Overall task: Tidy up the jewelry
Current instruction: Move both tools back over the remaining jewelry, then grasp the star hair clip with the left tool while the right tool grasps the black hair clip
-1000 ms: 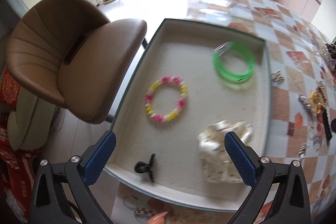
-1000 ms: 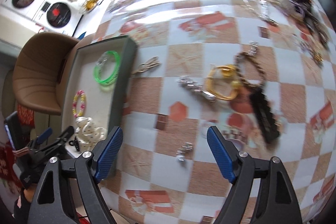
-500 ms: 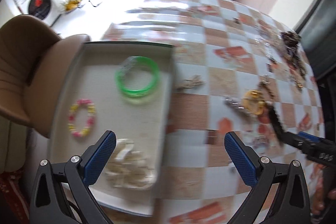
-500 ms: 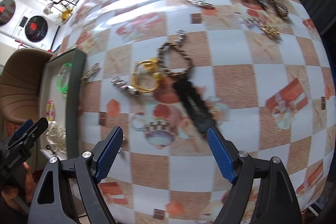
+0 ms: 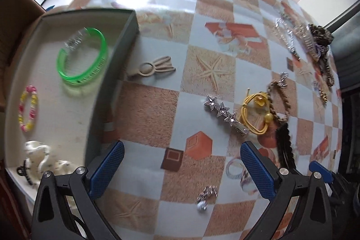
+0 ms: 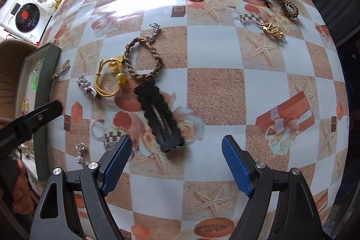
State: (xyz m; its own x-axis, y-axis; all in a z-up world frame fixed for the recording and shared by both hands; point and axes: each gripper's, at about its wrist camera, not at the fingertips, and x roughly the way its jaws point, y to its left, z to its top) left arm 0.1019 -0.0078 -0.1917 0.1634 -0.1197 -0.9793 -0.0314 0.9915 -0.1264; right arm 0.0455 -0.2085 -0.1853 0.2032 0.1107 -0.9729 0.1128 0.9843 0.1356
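Landmark: I take the tray (image 5: pixel 126 37) at the table's left edge as my reference.
Left gripper (image 5: pixel 182 170): I see its jaws spread wide with nothing between them, over the tablecloth just right of the tray.
Right gripper (image 6: pixel 176 163): released and empty, well right of the tray; the black hair clip (image 6: pixel 158 114) lies just ahead of its fingertips.
In the tray: green bangle (image 5: pixel 83 57), beaded bracelet (image 5: pixel 28 111), white scrunchie (image 5: pixel 42 159).
Just outside the tray's right wall: beige clip (image 5: pixel 150 68).
Farther right of the tray: star barrette (image 5: pixel 225 114) touching the gold hair tie (image 5: pixel 254 114).
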